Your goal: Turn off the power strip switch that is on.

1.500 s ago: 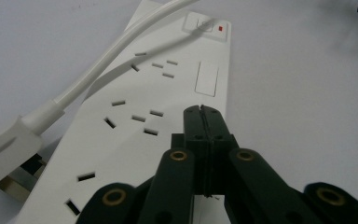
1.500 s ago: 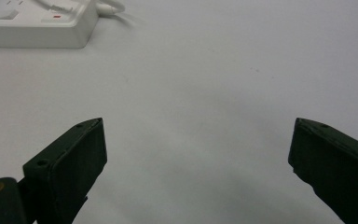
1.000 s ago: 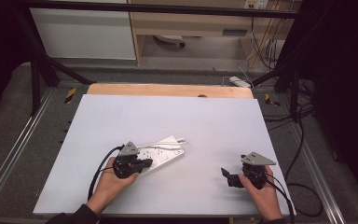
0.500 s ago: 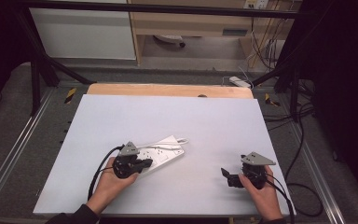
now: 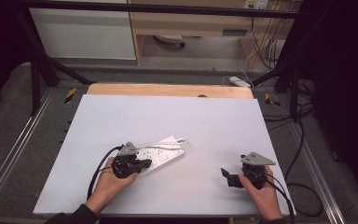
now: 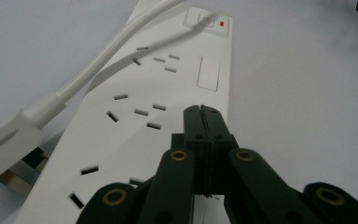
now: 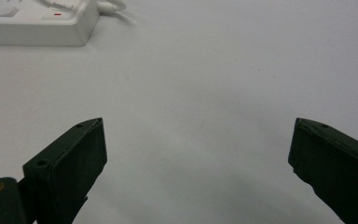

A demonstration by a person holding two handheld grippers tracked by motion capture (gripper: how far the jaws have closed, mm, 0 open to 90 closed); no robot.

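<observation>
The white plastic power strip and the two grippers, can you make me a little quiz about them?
1. True or false: the left gripper has its fingers pressed together over the white plastic power strip.
2. Which gripper is wide open with nothing between its fingers?
A. left
B. right
3. Fill in: the small light near the strip's switch is ____.

Key:
1. true
2. B
3. red
</observation>
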